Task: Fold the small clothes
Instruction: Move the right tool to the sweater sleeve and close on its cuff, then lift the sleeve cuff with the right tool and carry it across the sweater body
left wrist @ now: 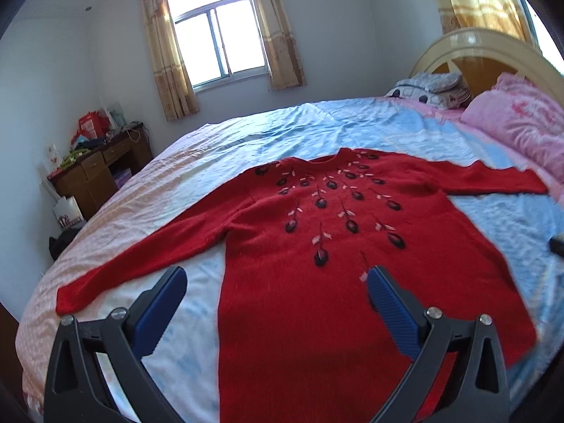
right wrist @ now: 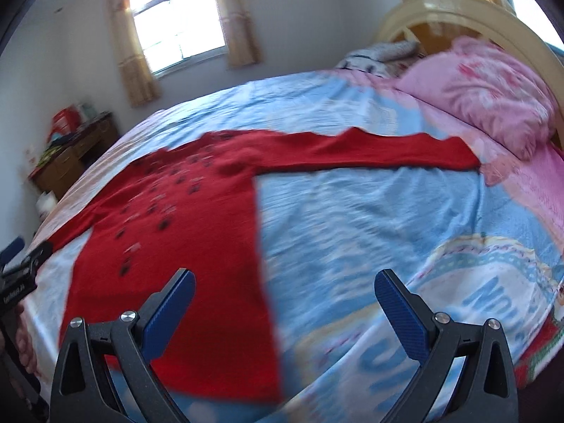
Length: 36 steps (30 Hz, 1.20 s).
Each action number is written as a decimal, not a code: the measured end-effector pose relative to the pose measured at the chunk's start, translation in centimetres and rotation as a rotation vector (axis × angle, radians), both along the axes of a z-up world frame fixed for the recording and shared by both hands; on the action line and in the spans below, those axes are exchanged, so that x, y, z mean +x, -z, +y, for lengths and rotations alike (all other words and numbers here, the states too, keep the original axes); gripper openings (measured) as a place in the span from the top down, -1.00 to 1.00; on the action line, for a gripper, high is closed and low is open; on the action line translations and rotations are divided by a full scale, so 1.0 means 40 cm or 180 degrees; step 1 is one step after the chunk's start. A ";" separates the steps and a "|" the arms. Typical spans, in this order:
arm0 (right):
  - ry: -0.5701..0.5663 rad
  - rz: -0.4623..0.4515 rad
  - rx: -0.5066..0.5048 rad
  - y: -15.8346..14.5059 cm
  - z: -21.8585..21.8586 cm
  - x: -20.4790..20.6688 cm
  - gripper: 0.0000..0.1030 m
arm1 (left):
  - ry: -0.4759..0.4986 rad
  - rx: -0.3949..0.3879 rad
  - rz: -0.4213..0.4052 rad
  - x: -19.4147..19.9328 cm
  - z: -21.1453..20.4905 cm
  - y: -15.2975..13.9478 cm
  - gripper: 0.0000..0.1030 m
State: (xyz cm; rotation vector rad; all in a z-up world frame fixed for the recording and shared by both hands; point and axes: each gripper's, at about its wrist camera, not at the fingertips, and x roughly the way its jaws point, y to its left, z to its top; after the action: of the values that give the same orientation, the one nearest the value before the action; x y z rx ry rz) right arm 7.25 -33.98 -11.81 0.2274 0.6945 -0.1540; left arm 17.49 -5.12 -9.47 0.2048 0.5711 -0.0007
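Note:
A red knit sweater (left wrist: 299, 246) with dark flower embroidery lies flat, face up, on the bed, both sleeves spread out. It also shows in the right wrist view (right wrist: 183, 229), blurred. My left gripper (left wrist: 276, 282) is open and empty, above the sweater's lower left part. My right gripper (right wrist: 283, 287) is open and empty, above the sweater's right side edge and the blue sheet. The left gripper (right wrist: 14, 268) shows at the left edge of the right wrist view.
The bed has a blue and pink sheet (left wrist: 387, 123). A pink pillow (left wrist: 521, 123) and folded bedding (left wrist: 430, 88) lie by the headboard (left wrist: 493, 53) at right. A wooden desk (left wrist: 98, 172) with clutter stands at the far left under the window (left wrist: 218, 42).

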 end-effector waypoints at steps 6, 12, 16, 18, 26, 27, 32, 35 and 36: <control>0.0539 0.0074 0.0251 0.018 -0.221 0.103 -0.67 | -0.0126 0.0223 -0.0043 0.111 -0.011 0.037 -1.00; 0.1097 0.0238 0.0507 0.043 -0.448 0.184 -0.38 | -0.0285 0.0289 -0.0004 0.200 -0.001 0.059 -1.00; 0.1410 0.0221 0.0578 0.038 -0.568 0.213 -0.21 | -0.0369 0.0311 0.0030 0.238 0.004 0.072 -1.00; 0.1502 0.0201 0.0613 0.032 -0.616 0.228 -0.20 | -0.0387 0.0281 0.0047 0.251 0.012 0.076 -1.00; 0.1704 0.0350 0.0636 0.045 -0.711 0.285 -0.06 | -0.0546 0.0264 0.0090 0.305 0.055 0.087 -1.00; 0.1676 0.0364 0.0570 0.044 -0.710 0.297 -0.06 | -0.0565 0.0238 0.0101 0.308 0.063 0.088 -1.00; 0.1516 0.0401 0.0418 0.043 -0.708 0.345 0.26 | -0.0593 0.0218 0.0145 0.312 0.085 0.104 -1.00; 0.1372 0.0481 0.0344 0.042 -0.692 0.368 0.63 | -0.0626 0.0163 0.0153 0.313 0.105 0.106 -1.00; 0.1365 0.0490 0.0295 0.039 -0.689 0.371 0.65 | -0.0638 0.0147 0.0149 0.313 0.112 0.104 -1.00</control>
State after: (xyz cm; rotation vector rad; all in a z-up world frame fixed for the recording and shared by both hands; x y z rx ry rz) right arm 22.08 -61.53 -13.35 0.4560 0.7998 -0.5541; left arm 30.01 -0.64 -13.63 0.1922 0.6366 0.2027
